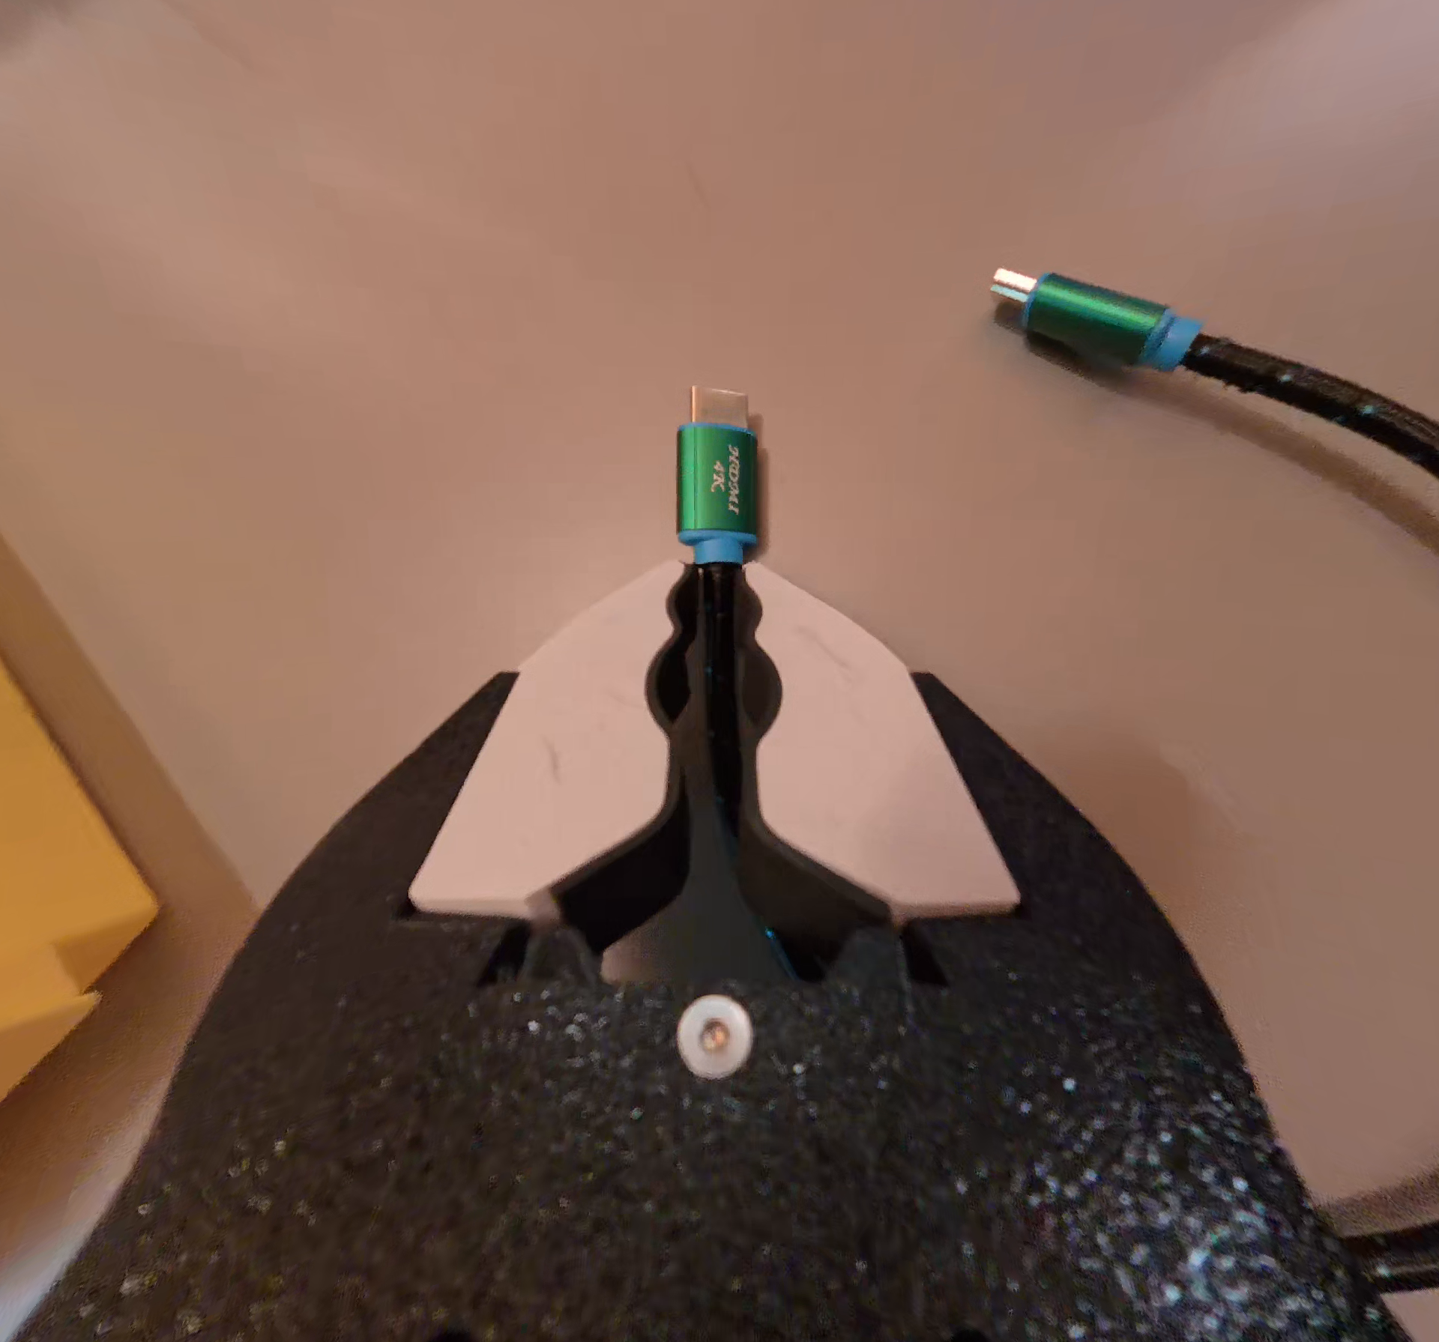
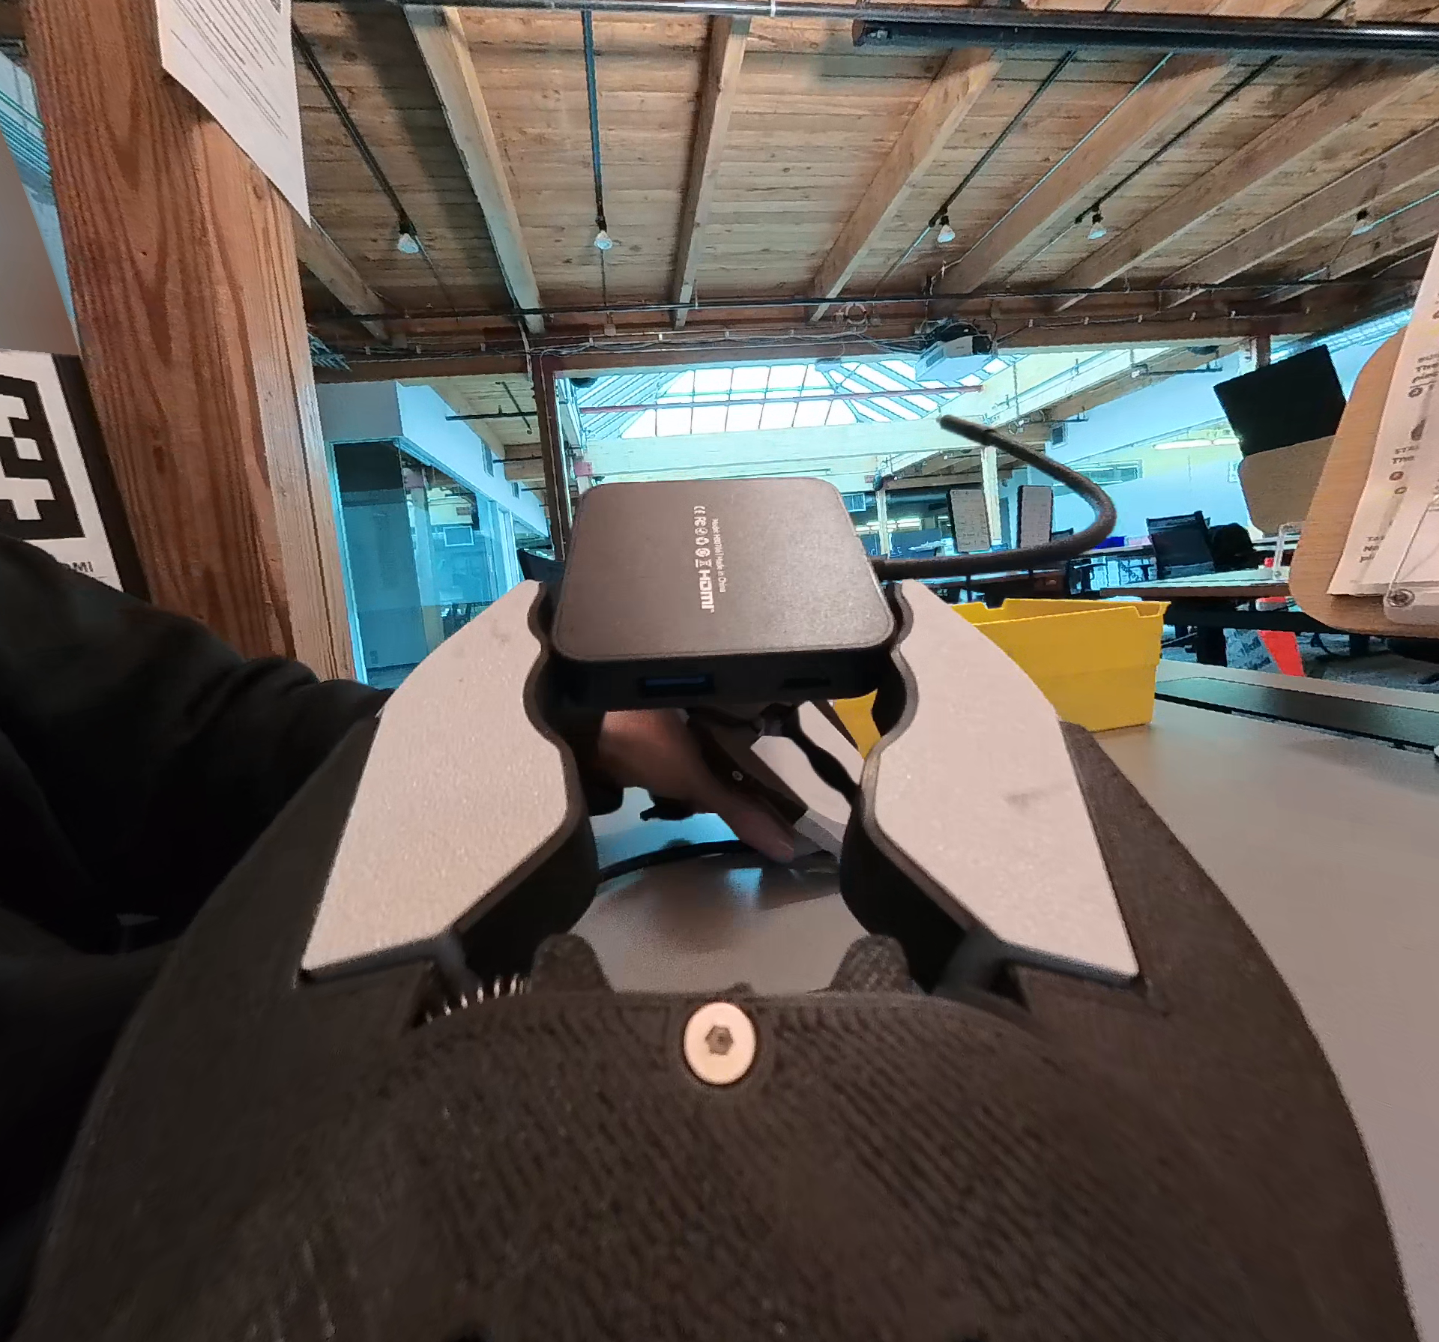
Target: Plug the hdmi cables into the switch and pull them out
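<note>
In the left wrist view my left gripper (image 1: 715,571) is shut on the black braided cord of an HDMI cable, just behind its green plug (image 1: 715,479), whose metal tip points away over the pale table. A second HDMI cable with a green plug (image 1: 1090,320) lies loose on the table to the right. In the right wrist view my right gripper (image 2: 720,604) is shut on the black HDMI switch (image 2: 720,577), holding it by its sides, lifted, with its ports facing the camera. The switch's own black cord (image 2: 1074,518) curls up behind it.
A yellow box (image 1: 54,876) sits at the table's left edge. In the right wrist view a yellow bin (image 2: 1067,651) stands on the grey table behind the switch, a wooden post (image 2: 179,292) rises at left, and a person's hand (image 2: 701,783) on the other gripper shows below the switch.
</note>
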Demonstrator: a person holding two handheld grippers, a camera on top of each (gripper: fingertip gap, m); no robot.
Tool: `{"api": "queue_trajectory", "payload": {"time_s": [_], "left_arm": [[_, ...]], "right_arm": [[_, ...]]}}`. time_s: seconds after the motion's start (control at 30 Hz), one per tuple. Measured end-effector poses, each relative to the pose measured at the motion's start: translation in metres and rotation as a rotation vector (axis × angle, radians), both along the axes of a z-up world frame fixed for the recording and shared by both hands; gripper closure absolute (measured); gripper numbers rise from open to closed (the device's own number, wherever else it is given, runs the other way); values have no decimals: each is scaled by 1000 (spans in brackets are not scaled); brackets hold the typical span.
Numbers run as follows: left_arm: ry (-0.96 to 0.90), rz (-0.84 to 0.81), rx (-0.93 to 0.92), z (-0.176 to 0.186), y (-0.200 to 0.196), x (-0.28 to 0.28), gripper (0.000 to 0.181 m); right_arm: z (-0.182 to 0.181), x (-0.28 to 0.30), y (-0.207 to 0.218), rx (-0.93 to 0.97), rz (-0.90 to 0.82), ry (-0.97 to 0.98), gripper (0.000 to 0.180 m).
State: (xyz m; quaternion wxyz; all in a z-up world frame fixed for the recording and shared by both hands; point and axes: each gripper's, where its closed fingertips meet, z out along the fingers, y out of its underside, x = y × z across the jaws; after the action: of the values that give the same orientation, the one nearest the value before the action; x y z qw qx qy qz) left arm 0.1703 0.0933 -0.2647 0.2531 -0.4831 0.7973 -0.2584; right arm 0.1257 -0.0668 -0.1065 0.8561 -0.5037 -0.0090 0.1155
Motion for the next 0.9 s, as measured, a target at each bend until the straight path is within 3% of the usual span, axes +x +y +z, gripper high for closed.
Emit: {"api": "queue_trajectory", "payload": {"time_s": [0.13, 0.37, 0.53, 0.73, 0.83, 0.9], "left_arm": [[31, 7, -157, -1, 2, 2, 173], [-1, -78, -80, 1, -2, 4, 176], [14, -155, -176, 5, -7, -3, 175], [132, -330, -454, 46, -29, -29, 175], [206, -452, -462, 69, -40, -48, 175], [207, -491, -363, 73, -41, -51, 175]], "right_arm": [[-2, -2, 2, -13, -2, -13, 100], [-2, 0, 1, -14, -14, -14, 100], [-4, 1, 2, -31, -33, -32, 100], [-6, -2, 3, -56, -25, -70, 100], [-8, -4, 1, -70, -14, -98, 100], [-8, -2, 0, -79, -22, -103, 100]]}}
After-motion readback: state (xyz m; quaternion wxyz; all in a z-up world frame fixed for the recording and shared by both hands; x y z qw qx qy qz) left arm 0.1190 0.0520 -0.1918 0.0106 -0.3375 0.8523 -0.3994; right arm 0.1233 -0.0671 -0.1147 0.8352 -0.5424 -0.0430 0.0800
